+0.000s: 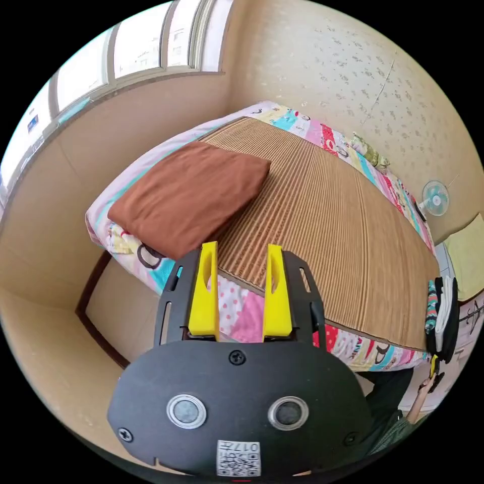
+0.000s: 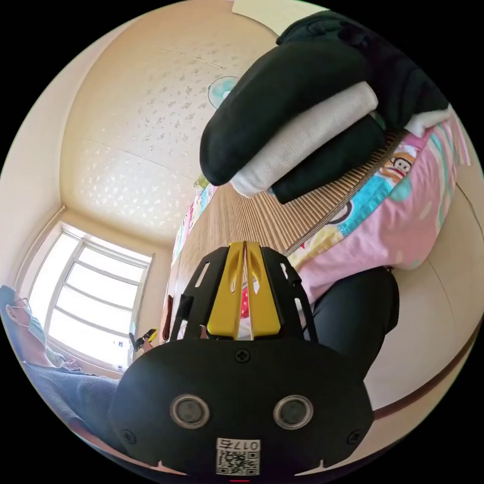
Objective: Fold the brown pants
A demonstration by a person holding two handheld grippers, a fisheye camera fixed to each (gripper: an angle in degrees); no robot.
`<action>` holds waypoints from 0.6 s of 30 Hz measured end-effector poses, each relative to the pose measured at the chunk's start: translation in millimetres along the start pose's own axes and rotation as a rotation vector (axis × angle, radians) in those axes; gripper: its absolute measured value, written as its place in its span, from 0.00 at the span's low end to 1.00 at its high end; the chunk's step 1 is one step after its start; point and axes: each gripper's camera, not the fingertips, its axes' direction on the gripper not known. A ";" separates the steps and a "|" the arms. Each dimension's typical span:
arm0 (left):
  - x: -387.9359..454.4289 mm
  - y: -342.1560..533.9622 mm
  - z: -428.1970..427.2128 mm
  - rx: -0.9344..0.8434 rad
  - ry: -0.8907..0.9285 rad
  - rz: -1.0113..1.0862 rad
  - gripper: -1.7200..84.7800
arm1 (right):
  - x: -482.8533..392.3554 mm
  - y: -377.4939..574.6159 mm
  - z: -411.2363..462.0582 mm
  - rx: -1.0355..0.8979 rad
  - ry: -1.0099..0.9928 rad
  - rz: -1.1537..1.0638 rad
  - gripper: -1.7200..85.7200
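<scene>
The left tongs (image 1: pixel 240 257) hung with jaws apart and empty; just beyond their tips the brown pants (image 1: pixel 187 194) lay in a folded rectangle on the mat's (image 1: pixel 322 222) corner. The right tongs (image 2: pixel 244 257) had jaws pressed together on nothing, with a stack of folded clothes (image 2: pixel 302 106) past their tips. The folding looked done; judging by this, the next move needed only tidying or setting the pants aside.
</scene>
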 end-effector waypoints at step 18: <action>20.5 7.1 18.6 -0.131 0.773 -0.125 0.02 | -26.7 11.1 49.0 -0.064 -0.069 -0.004 0.02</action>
